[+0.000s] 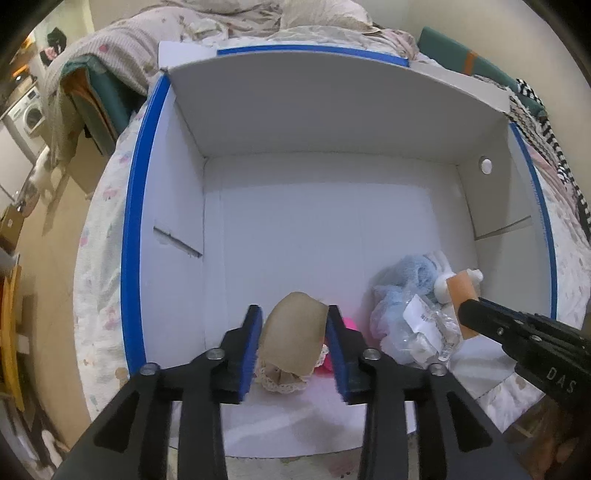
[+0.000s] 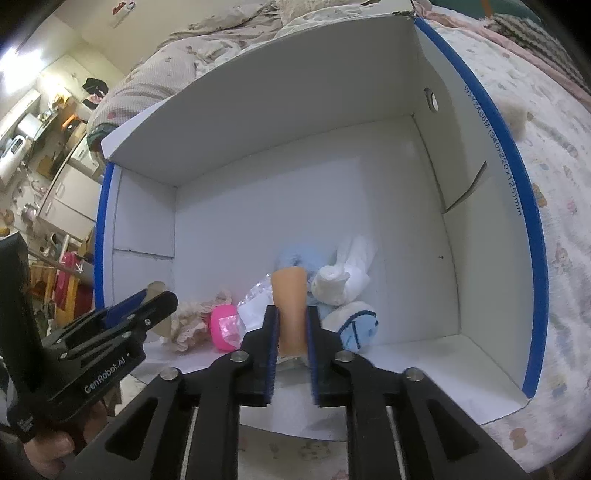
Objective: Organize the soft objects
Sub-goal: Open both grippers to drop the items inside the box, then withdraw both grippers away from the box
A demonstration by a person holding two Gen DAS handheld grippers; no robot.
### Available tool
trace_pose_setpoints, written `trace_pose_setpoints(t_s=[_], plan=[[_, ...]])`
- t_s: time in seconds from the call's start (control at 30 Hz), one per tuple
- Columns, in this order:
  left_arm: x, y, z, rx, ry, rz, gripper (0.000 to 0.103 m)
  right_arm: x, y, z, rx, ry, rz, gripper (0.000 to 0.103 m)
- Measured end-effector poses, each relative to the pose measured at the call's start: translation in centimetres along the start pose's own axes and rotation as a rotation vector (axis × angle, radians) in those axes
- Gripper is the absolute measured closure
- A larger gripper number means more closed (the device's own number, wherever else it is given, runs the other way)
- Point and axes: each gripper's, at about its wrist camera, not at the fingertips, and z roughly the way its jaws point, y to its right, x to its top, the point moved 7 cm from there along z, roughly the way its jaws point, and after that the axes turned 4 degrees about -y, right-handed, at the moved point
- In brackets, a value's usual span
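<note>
A white cardboard box (image 1: 314, 206) with blue rims lies open on a bed. My left gripper (image 1: 293, 321) is shut on a tan fabric piece (image 1: 293, 332) with lace trim, held just above the box floor near its front edge. A pink object (image 2: 223, 326) lies beside the lace. My right gripper (image 2: 291, 321) is shut on an orange soft piece (image 2: 290, 299), which also shows in the left wrist view (image 1: 461, 291). Behind it lie a light blue plush (image 1: 406, 280), white plush parts (image 2: 332, 280) and a clear plastic bag (image 1: 417, 332).
The box (image 2: 295, 192) rests on a patterned bedsheet (image 2: 554, 184). Rumpled blankets (image 1: 221, 22) lie behind the box. A washing machine (image 1: 31, 116) and furniture stand at the far left. A fluffy beige item (image 2: 515, 118) lies on the bed right of the box.
</note>
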Motion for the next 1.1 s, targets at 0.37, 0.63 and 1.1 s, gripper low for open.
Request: trace_pose_setpoints(t_s=[0.37, 0.63, 1.1], plan=[[0.3, -0.8, -1.9, 0.009, 0.068, -0.041, 0.043, 0.9, 0.5, -1.5, 0.002, 0.075, 0.03, 0.025], [0.6, -1.5, -3.7, 0.036, 0.134, -0.052, 0.043, 1.8, -0.4, -3.2, -0.002, 0.162, 0.025, 0.0], [-0.5, -3.2, -9.1, 0.041, 0.22, -0.084, 0.043, 0.0, -2.3, -7.2, 0.004, 0.242, -0.014, 0.0]])
